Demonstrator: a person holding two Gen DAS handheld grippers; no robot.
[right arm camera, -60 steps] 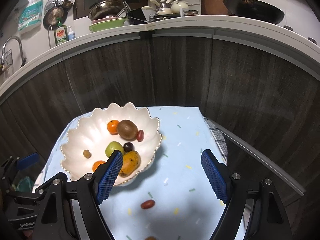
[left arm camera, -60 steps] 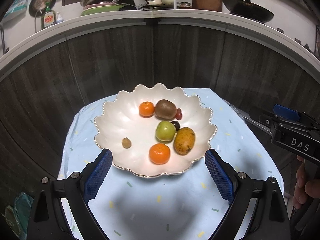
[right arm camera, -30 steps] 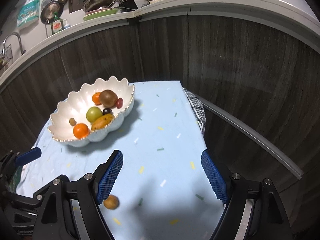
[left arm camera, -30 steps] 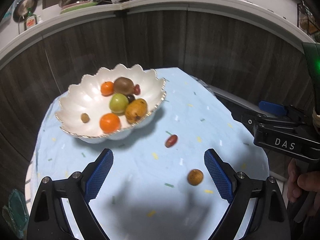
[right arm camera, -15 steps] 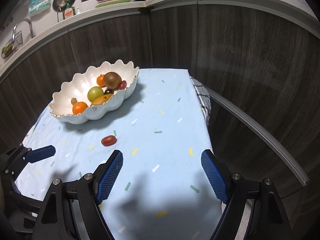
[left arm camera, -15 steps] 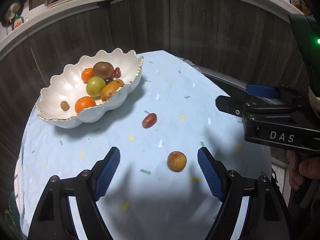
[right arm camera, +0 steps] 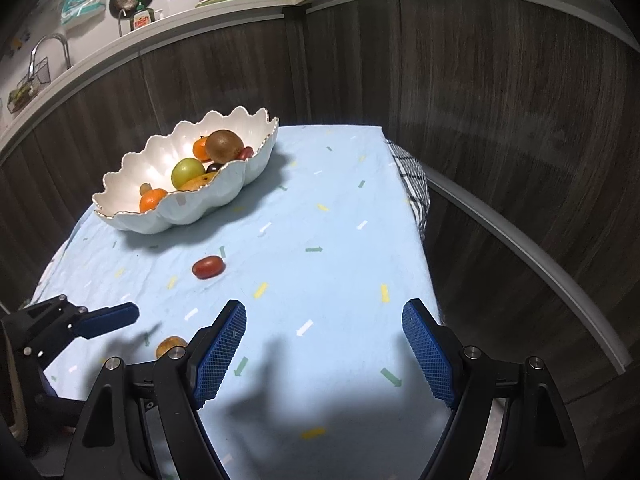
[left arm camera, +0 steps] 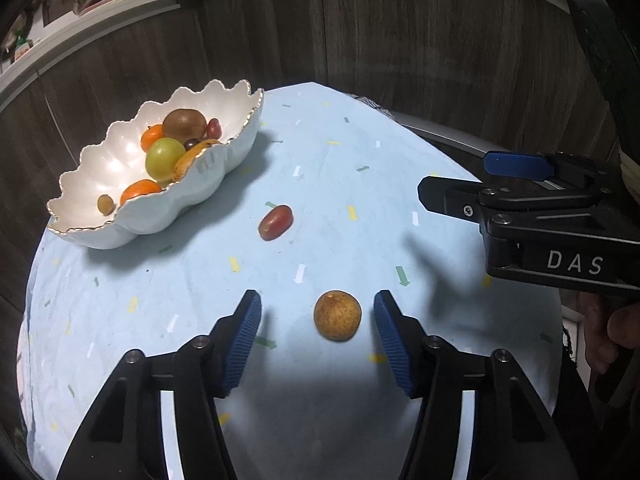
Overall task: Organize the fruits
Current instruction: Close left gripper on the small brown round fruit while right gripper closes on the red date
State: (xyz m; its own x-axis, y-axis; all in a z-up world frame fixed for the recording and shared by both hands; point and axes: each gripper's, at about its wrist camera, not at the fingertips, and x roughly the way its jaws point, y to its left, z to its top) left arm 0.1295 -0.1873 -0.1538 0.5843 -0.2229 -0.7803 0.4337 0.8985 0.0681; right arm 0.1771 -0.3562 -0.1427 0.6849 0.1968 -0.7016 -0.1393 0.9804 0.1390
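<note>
The round brown fruit (left arm camera: 337,315) lay on the pale blue tablecloth (left arm camera: 340,184) near the camera, between the two blue pads of the left gripper (left arm camera: 316,320). It sat closer to the right pad than the left, and touched neither. Being nearly a ball, it had no clear long axis; a small pale dimple faced upward and away. The left gripper's fingers were spread wide around it, with cloth showing on both sides.

Farther off, and slightly left of it, a small red oval fruit (left arm camera: 275,222) rested on the cloth, its long axis running from near left to far right. Farther left again stood the white scalloped bowl (left arm camera: 200,184) with a gold rim. It held a kiwi (left arm camera: 184,123), two oranges (left arm camera: 140,191), a green apple (left arm camera: 165,157), a yellow-orange fruit (left arm camera: 192,160), a dark grape (left arm camera: 192,143), a red fruit (left arm camera: 213,128) and a small brown one (left arm camera: 105,204) lying apart near the left end.

The right gripper (right arm camera: 324,344) hung over bare cloth to the right of the fruit, its fingers wide apart and holding nothing. In its own view the brown fruit (right arm camera: 170,346) peeked out beside its left finger. Behind the table ran dark wood panels (right arm camera: 480,80) under a white counter (right arm camera: 224,6) with pans and dishes.
</note>
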